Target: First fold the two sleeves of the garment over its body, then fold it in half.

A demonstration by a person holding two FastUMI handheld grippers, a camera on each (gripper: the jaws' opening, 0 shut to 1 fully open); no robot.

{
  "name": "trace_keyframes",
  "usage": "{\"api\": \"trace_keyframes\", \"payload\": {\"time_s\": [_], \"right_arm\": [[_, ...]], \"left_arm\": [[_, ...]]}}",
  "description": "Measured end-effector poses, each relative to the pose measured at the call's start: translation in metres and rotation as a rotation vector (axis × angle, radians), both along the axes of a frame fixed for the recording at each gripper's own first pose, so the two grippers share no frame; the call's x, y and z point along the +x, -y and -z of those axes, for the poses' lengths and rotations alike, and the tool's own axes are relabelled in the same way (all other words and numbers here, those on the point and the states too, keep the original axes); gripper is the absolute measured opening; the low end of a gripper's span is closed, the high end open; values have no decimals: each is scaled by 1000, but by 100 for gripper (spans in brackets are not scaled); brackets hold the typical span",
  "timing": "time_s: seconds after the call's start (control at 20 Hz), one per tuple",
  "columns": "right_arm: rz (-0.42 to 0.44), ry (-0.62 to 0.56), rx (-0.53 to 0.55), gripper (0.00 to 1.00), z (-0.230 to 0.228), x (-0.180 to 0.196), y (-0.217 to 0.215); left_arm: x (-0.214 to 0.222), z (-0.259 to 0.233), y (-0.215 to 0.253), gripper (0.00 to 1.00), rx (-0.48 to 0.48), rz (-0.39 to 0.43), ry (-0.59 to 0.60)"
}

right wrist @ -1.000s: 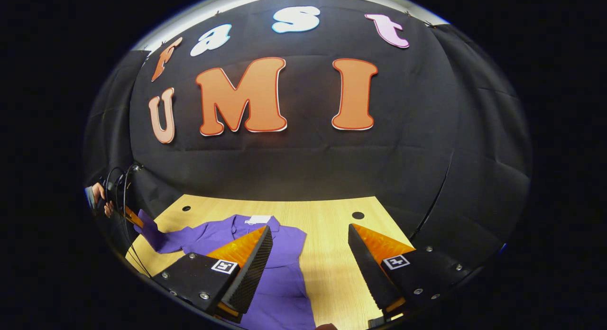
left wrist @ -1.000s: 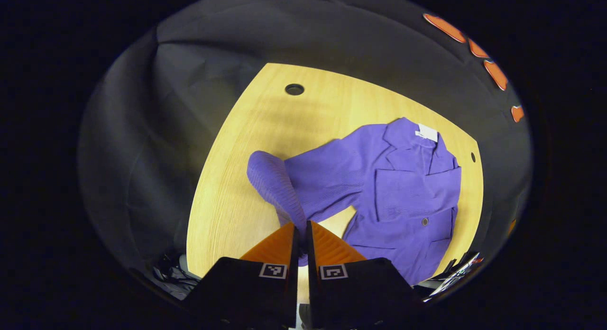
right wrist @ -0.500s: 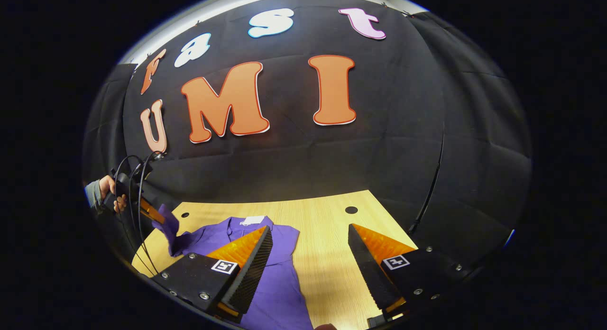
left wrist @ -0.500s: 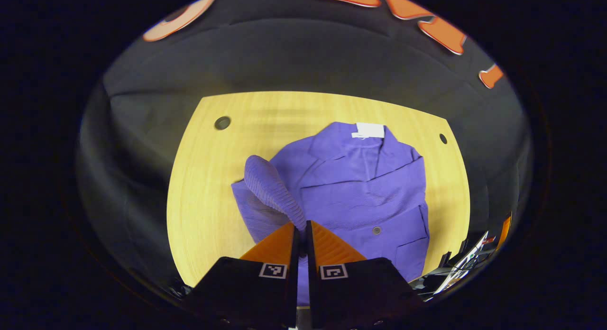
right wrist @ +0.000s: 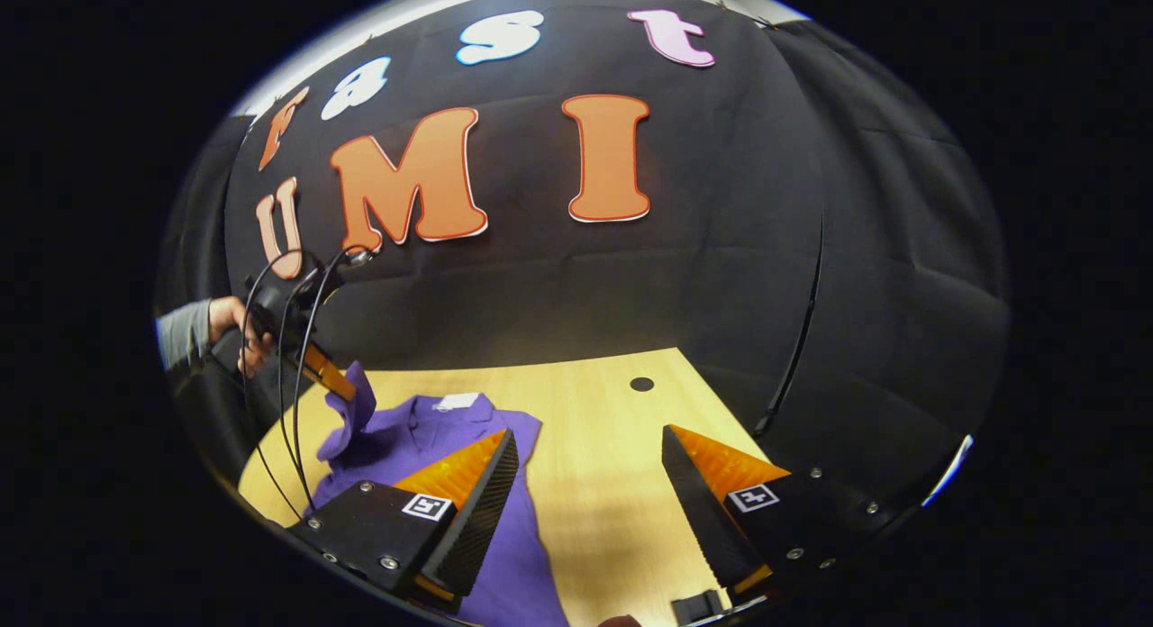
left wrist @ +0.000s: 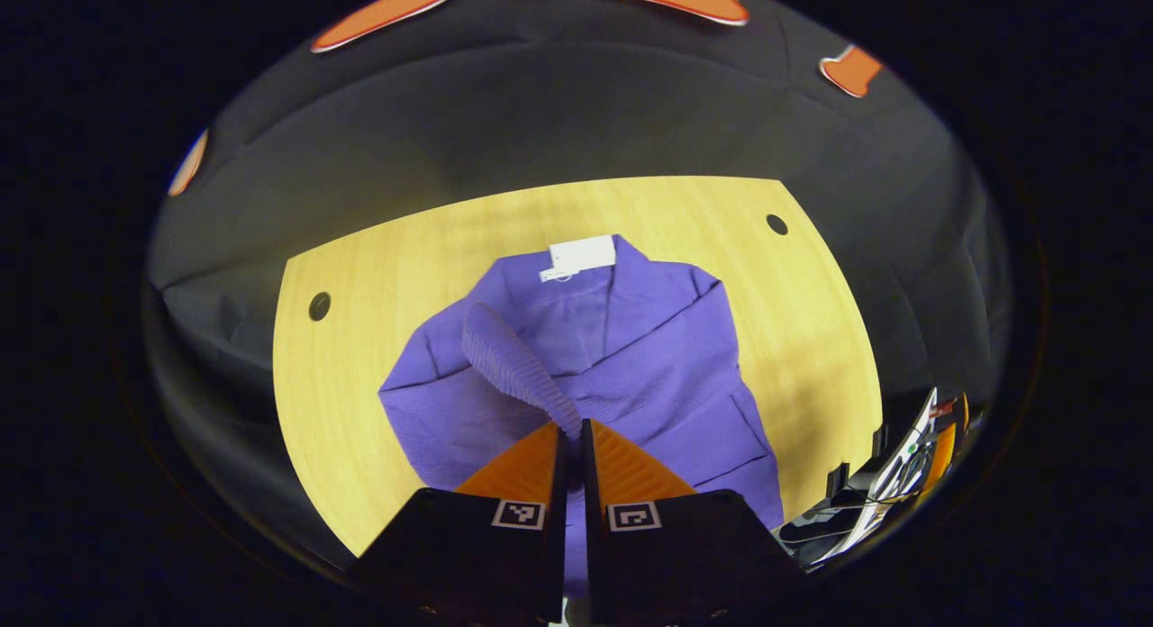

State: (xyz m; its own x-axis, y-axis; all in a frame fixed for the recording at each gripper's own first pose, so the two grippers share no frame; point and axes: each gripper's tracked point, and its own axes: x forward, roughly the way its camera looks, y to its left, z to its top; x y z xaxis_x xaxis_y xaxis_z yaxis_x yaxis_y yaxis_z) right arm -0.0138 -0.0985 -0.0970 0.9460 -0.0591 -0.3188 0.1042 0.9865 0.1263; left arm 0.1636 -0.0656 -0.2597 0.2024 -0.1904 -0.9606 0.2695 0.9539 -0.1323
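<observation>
1. Since a second ago the left gripper [left wrist: 569, 429] has swung the purple ribbed sleeve [left wrist: 513, 366] from out over the bare wood to above the garment's body; the purple ribbed-knit jacket [left wrist: 630, 357] now sits centred in the left gripper view.
2. Left jaws: closed on the sleeve cuff, with cloth pinched between them. In the right gripper view a hand [right wrist: 236, 331] holds this gripper raised, the sleeve hanging from it above the jacket's left side.
3. Right gripper [right wrist: 590, 483]: jaws wide apart, holding nothing, hovering above the jacket's right edge and the light wooden tabletop [right wrist: 603, 429].
4. Jacket lies flat, collar with white label [left wrist: 581, 255] toward the booth wall.
5. Progress, as judged: the garment's right side looks already folded in, with no sleeve spread out there. The left sleeve is mid-fold, carried over but not yet laid down.
6. Left to do: lower and release this sleeve, then fold in half.
</observation>
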Motion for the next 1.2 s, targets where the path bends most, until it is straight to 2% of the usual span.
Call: {"api": "trace_keyframes", "payload": {"time_s": [0.2, 0.3, 0.45, 0.5, 0.55, 0.7, 0.75, 1.05, 1.2], "right_arm": [[-24, -6, -3, 95, 2, -1, -3], [-33, -3, 15, 96, 2, 1, -4], [-36, -6, 6, 95, 4, 0, 2], [-35, -4, 7, 95, 4, 0, 3], [-35, -5, 12, 96, 6, 0, 4], [-42, -11, 28, 95, 6, 2, 4], [-45, -14, 28, 95, 9, 3, 3], [-103, -9, 23, 96, 8, 11, -14], [-121, 21, -1, 95, -1, 14, -32]], "left_arm": [[6, -2, 49, 12, -13, 72, 19], [16, -3, 70, 11, -14, 108, 66], [12, -9, 102, 12, -77, 150, 86], [13, -11, 110, 15, -98, 162, 103], [11, -12, 113, 25, -118, 175, 123], [11, -28, 120, 70, -157, 193, 209], [10, -34, 118, 79, -164, 189, 244], [-11, -78, 64, 83, -135, 100, 478], [-24, -101, 25, 83, -121, 12, 627]]}}
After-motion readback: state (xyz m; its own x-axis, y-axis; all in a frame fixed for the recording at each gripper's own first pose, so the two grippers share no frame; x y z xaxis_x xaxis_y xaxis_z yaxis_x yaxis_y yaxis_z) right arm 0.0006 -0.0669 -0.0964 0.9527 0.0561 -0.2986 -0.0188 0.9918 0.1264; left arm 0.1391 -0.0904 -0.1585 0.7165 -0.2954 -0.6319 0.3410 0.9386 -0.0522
